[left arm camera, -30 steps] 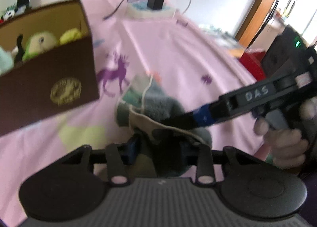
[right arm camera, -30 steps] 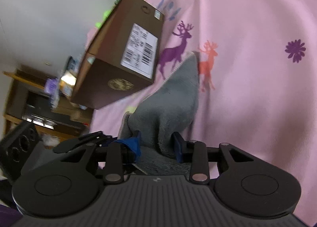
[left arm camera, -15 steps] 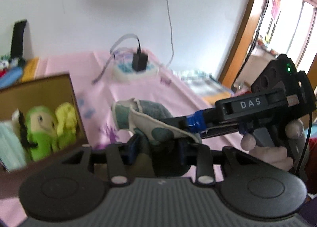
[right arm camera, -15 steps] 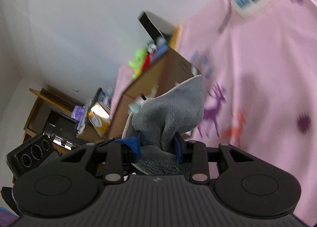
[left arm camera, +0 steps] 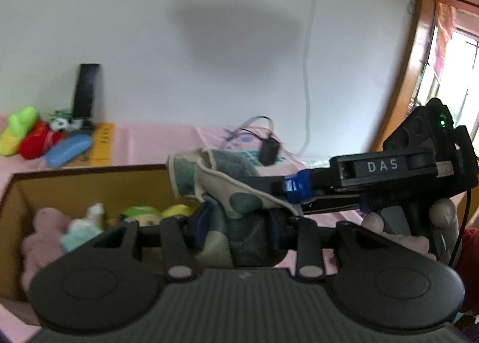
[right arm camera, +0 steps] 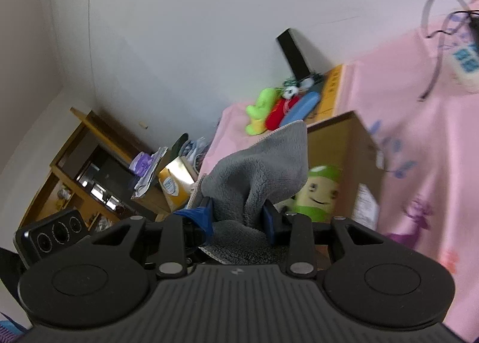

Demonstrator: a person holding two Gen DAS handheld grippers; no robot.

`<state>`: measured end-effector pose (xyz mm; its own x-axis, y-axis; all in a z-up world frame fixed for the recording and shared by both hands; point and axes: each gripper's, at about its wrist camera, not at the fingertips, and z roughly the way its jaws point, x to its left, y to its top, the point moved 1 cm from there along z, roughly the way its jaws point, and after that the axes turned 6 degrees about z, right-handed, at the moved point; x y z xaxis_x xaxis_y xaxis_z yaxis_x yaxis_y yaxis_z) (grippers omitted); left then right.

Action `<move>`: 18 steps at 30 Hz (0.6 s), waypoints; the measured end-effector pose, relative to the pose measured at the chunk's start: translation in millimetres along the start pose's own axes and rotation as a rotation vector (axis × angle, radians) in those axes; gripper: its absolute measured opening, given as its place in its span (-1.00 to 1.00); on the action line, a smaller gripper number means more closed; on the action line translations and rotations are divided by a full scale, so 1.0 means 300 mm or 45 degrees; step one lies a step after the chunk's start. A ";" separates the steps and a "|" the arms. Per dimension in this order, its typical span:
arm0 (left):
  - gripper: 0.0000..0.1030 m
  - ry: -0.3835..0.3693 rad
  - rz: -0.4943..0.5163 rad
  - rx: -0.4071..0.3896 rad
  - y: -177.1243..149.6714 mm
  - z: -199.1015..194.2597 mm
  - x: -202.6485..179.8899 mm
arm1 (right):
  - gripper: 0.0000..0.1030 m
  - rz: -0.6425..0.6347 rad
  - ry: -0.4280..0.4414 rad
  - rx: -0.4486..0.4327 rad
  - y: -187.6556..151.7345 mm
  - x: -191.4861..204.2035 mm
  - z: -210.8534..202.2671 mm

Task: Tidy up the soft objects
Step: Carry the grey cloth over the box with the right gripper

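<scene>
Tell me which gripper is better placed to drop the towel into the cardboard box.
Probably the left. Both grippers clamp the grey towel, but the left gripper sits nearer the open cardboard box, with the plush toys just beyond it. The right gripper reaches in from the far side.

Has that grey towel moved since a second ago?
Yes. The grey towel, held by both claws, has risen from the pink bedsheet and now hangs above the open cardboard box.
</scene>
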<state>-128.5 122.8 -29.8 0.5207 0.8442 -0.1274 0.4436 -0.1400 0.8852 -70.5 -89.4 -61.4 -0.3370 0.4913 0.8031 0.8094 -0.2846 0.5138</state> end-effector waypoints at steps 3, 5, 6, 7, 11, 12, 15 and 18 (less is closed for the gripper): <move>-0.36 0.038 -0.019 -0.015 -0.001 -0.044 0.090 | -0.66 -0.024 0.021 0.021 0.009 0.039 0.092; -0.36 0.060 -0.032 -0.018 -0.003 -0.060 0.151 | -0.66 -0.037 0.035 0.034 0.012 0.060 0.154; -0.36 0.071 -0.038 -0.016 -0.005 -0.065 0.182 | -0.66 -0.043 0.035 0.039 0.012 0.068 0.183; -0.36 0.080 -0.042 -0.014 -0.009 -0.075 0.206 | -0.66 -0.050 0.033 0.046 0.012 0.078 0.221; -0.35 0.125 -0.050 0.009 -0.028 -0.088 0.313 | -0.66 -0.055 0.026 0.067 0.005 0.097 0.320; -0.35 0.134 -0.052 0.018 -0.033 -0.085 0.336 | -0.66 -0.054 0.020 0.072 0.002 0.099 0.353; -0.34 0.155 -0.075 0.064 -0.060 -0.075 0.411 | -0.66 -0.048 -0.002 0.088 -0.013 0.093 0.421; -0.27 0.178 -0.102 0.127 -0.103 -0.044 0.477 | -0.65 -0.019 -0.057 0.116 -0.034 0.073 0.491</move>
<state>-77.4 254.7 -69.3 0.3777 0.9173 -0.1263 0.5531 -0.1141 0.8252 -15.3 45.5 -93.2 -0.3291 0.5317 0.7804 0.8455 -0.2020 0.4943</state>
